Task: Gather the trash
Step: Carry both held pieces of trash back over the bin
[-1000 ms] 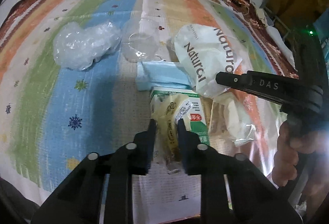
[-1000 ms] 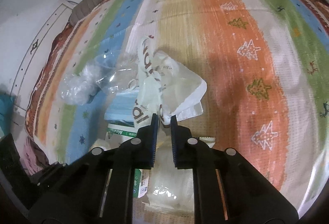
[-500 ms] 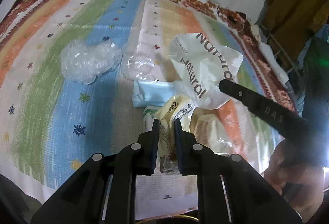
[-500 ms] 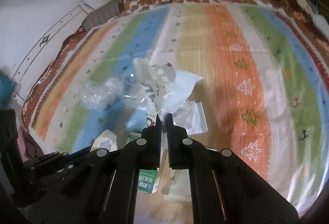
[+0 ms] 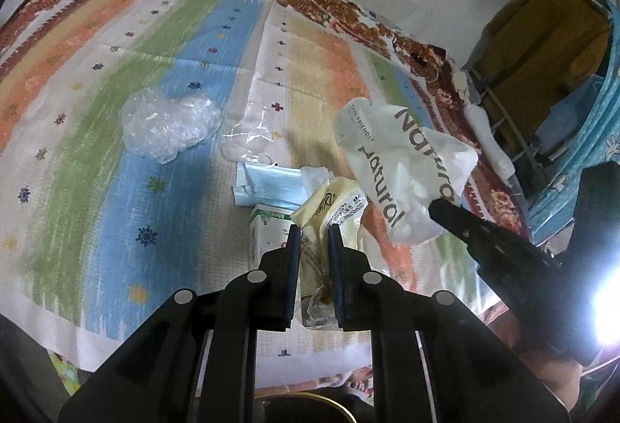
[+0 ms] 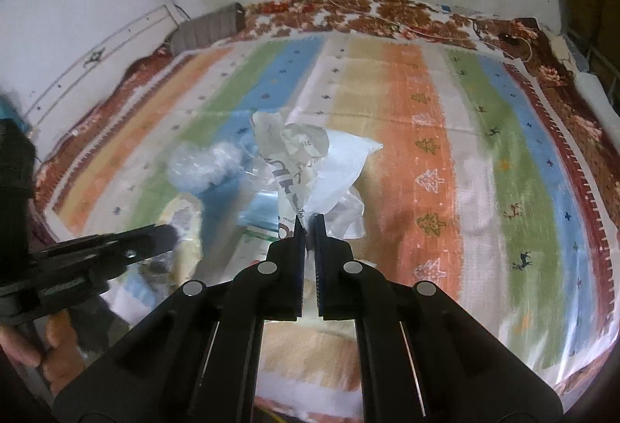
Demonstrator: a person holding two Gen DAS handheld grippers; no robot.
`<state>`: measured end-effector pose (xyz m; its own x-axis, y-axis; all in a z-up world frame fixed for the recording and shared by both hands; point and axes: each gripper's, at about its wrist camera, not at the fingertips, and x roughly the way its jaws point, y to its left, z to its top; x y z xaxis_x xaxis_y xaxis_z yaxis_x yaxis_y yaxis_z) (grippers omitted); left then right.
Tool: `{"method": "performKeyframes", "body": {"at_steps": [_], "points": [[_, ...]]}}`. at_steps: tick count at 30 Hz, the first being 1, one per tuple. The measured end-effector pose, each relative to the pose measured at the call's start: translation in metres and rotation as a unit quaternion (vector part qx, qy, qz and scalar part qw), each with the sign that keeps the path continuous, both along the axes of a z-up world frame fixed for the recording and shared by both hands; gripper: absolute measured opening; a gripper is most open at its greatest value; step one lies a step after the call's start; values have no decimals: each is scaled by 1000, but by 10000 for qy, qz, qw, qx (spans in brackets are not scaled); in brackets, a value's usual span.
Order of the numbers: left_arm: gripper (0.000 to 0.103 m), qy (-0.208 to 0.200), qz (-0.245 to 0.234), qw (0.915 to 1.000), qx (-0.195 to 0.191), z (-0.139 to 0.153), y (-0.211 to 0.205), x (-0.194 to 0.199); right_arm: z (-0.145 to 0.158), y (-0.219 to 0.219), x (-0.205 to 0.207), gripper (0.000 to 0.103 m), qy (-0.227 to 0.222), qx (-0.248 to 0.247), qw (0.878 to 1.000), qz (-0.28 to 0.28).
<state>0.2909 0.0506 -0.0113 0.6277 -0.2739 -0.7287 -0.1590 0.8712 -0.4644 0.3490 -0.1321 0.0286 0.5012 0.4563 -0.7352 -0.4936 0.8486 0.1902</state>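
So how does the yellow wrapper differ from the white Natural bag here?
The yellow wrapper is pale yellow with small print; the white Natural bag carries large brown lettering. The wrapper is pinched in the left gripper, the bag in the right gripper. The bag looks larger. Both are crumpled and held off the striped mat.

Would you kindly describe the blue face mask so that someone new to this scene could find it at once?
Start from the striped mat covering the surface and find the heap of trash near its middle. The face mask lies flat at the heap's left edge, just below a clear plastic lid and above a green-and-white carton. It is the only pale blue, pleated rectangle there.
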Motion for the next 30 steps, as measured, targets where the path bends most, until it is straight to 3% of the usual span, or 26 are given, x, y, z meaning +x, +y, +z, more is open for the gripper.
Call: {"method": "performKeyframes", "body": {"at_steps": [4, 8, 15, 26, 30], "points": [[13, -54, 64, 9998, -201, 9, 6, -11, 28, 4, -27, 3, -304, 102, 9993, 215], [13, -59, 106, 9997, -220, 20, 8, -21, 37, 3, -45, 3, -486, 54, 9984, 272], [13, -162, 0, 9998, 120, 39, 1, -37, 46, -12, -71, 4, -468, 232, 9983, 271], [13, -432, -33, 9987, 272, 59, -12, -65, 50, -29, -117, 4, -448, 229, 9981, 347], [13, -433, 3, 9990, 133, 59, -11, -77, 50, -33, -129, 4, -419, 262, 9982, 344]]}}
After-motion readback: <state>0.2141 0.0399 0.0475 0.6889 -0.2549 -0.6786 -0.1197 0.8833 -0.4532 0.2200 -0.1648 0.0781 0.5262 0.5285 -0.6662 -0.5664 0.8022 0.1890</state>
